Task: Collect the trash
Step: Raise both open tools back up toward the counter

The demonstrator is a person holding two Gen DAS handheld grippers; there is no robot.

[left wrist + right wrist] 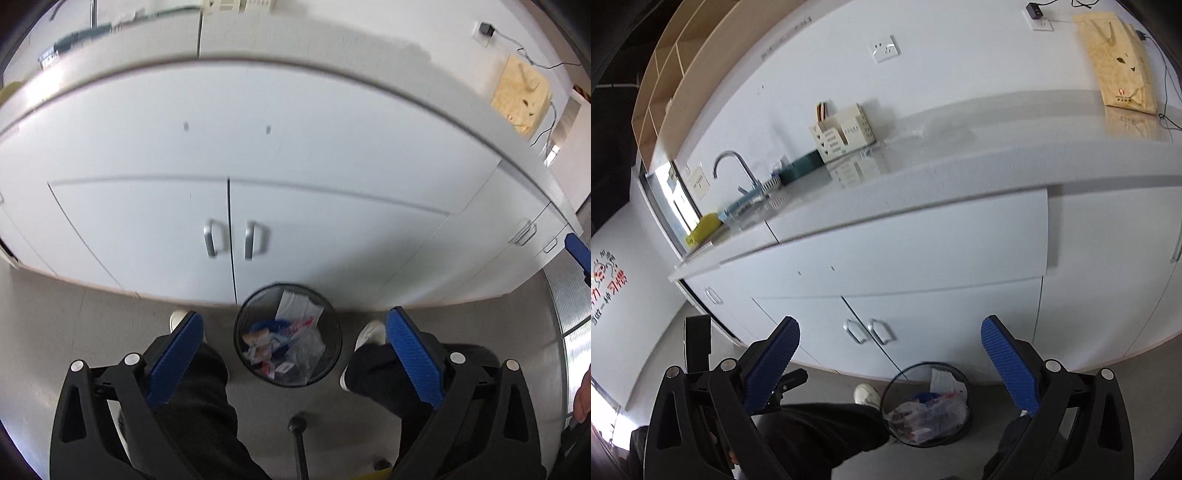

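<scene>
The left hand-held gripper (pixel 293 354) fills the bottom of its view, blue pads wide apart with nothing between them; the right hand-held gripper (pixel 890 363) likewise stands fully apart and empty. Between the person's shoes on the floor sits a black mesh wastebasket (pixel 288 334), close to the white cabinet doors (pixel 229 236) under the desk (pixel 960 147). It holds the trash (pixel 284 347): crumpled wrappers, paper and clear plastic film. That load looks light, soft and crinkly, apt to slip from a loose pinch. The basket itself seems light and stiff; its rim looks the best place to grip.
</scene>
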